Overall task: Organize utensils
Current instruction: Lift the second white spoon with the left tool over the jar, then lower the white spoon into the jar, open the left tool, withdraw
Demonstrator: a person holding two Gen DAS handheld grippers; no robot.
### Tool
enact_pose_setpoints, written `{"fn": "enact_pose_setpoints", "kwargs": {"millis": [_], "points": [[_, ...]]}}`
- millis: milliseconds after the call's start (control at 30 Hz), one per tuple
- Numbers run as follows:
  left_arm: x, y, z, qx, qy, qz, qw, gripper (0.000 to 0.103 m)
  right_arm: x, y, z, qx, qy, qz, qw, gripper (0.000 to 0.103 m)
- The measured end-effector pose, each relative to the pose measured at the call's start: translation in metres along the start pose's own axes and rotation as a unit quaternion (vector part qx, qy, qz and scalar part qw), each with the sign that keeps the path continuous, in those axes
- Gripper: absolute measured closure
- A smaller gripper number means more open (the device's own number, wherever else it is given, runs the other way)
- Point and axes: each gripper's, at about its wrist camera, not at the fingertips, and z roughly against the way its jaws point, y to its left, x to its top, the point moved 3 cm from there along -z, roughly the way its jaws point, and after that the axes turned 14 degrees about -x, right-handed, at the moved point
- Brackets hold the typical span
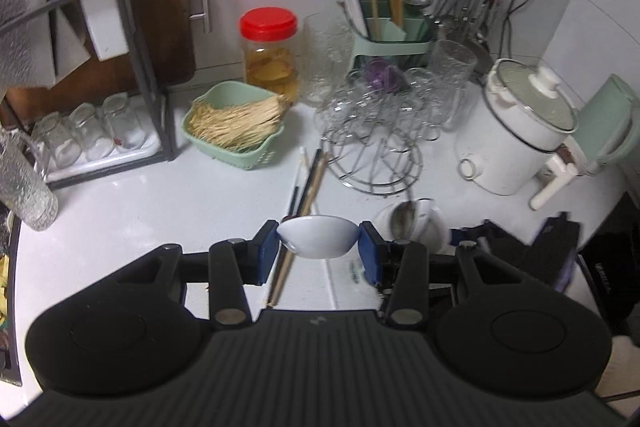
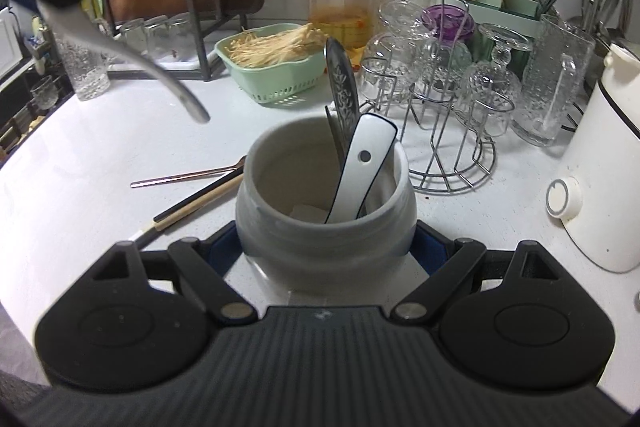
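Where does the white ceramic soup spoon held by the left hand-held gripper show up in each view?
Left wrist: white ceramic soup spoon, bottom centre, bowl clamped between the blue pads.
Right wrist: upper left, blurred, handle slanting down toward the centre.
Shared landmark: red-lidded clear plastic jar.

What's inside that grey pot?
Inside the grey pot stand a white spoon and a patterned metal spoon, leaning on its rim. Something pale lies at the bottom, partly covered by the near wall, so I can't identify it.
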Motion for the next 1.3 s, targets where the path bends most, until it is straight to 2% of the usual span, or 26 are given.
{"fn": "enact_pose_setpoints", "kwargs": {"millis": [133, 500, 767, 1067, 1300], "points": [[0.014, -0.016, 0.006, -0.017, 0.012, -0.001, 0.9998, 0.054, 0.001, -0.001, -0.001, 0.006, -0.001, 0.006, 1.000, 0.012], [0.037, -0.043, 0.001, -0.028, 0.052, -0.027, 0.9979, 0.054, 0.002, -0.001, -0.003, 0.015, -0.003, 0.013, 1.000, 0.012], [0.035, -0.037, -0.040, -0.054, 0.107, -0.004, 0.9928, 0.054, 0.003, -0.001, -0.003, 0.016, -0.004, 0.015, 1.000, 0.012], [0.034, -0.038, -0.091, -0.050, 0.164, -0.020, 0.9849, 0.054, 0.003, -0.001, -0.005, 0.016, -0.007, 0.013, 1.000, 0.012], [0.029, -0.036, -0.119, -0.051, 0.192, -0.032, 0.9796, 0.054, 0.002, 0.000, -0.004, 0.013, -0.011, 0.009, 1.000, 0.012]]}}
